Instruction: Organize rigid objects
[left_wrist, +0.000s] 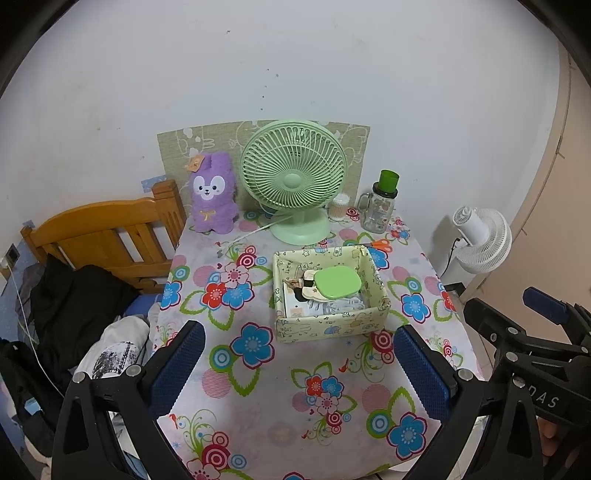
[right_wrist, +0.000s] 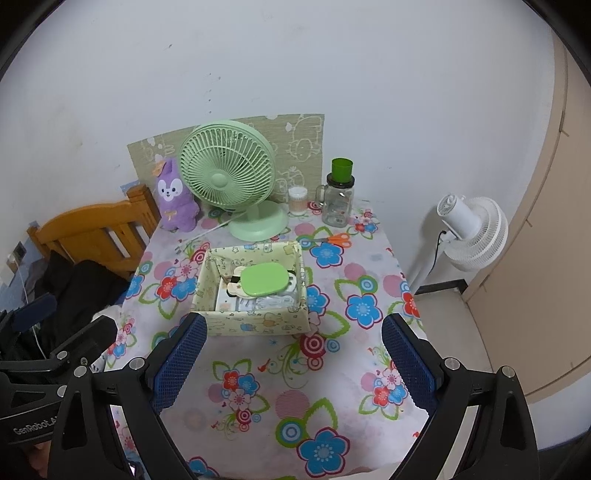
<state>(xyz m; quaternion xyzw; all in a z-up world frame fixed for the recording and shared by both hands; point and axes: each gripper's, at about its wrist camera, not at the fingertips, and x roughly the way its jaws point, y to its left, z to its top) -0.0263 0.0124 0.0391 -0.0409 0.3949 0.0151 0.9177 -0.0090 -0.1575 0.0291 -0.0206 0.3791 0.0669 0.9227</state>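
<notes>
A pale yellow-green patterned box sits mid-table on the flowered cloth. Inside it lie a green rounded case, cards and white items. Orange-handled scissors lie behind the box to its right. My left gripper hovers open over the near part of the table, nothing between its blue pads. My right gripper is also open and empty, just in front of the box. The right gripper's body shows at the right of the left wrist view.
Along the back stand a purple plush rabbit, a green desk fan, a cotton-swab jar and a glass mug-jar with a green cup on top. A wooden bed frame with dark clothes lies left; a white floor fan stands right.
</notes>
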